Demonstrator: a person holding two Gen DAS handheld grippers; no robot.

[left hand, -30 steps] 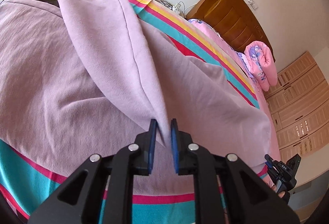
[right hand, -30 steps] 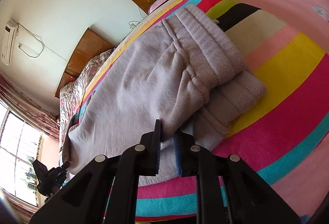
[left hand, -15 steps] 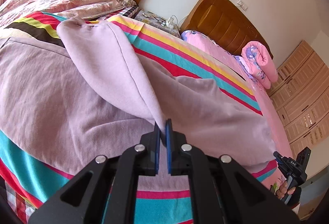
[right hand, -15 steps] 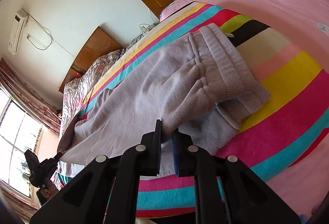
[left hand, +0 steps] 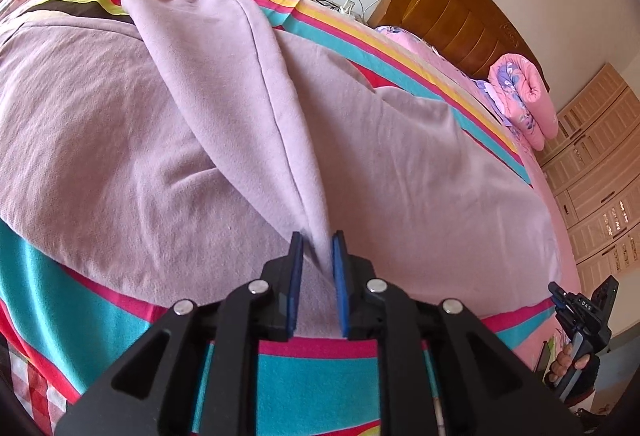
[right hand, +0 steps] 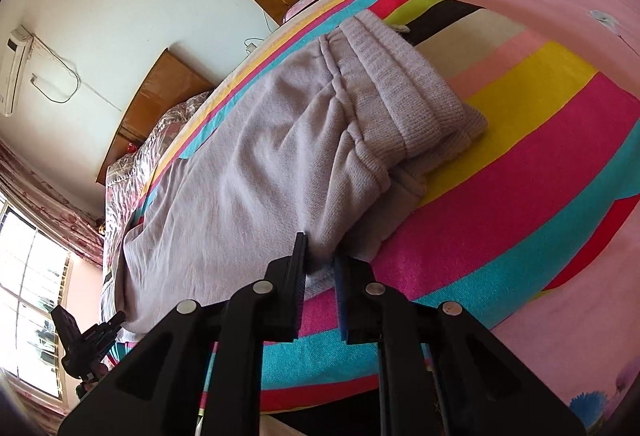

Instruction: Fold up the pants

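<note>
Soft, limp lilac fleece pants [left hand: 360,172], light, drapey: fabric peak between opening left gripper [left hand: 317,254] pads; ribbed-waistband-side fold pinched in shut right gripper [right hand: 320,260]; best held at edges.

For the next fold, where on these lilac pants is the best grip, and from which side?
Judging by how they lie, the near edge of the pants, from the bed's near side. The ribbed waistband is thick and stacked, while the near hem is thinner and lifts into a peak. The right gripper already pinches it there; the left gripper, its jaws opening, has a raised fold between them.
</note>
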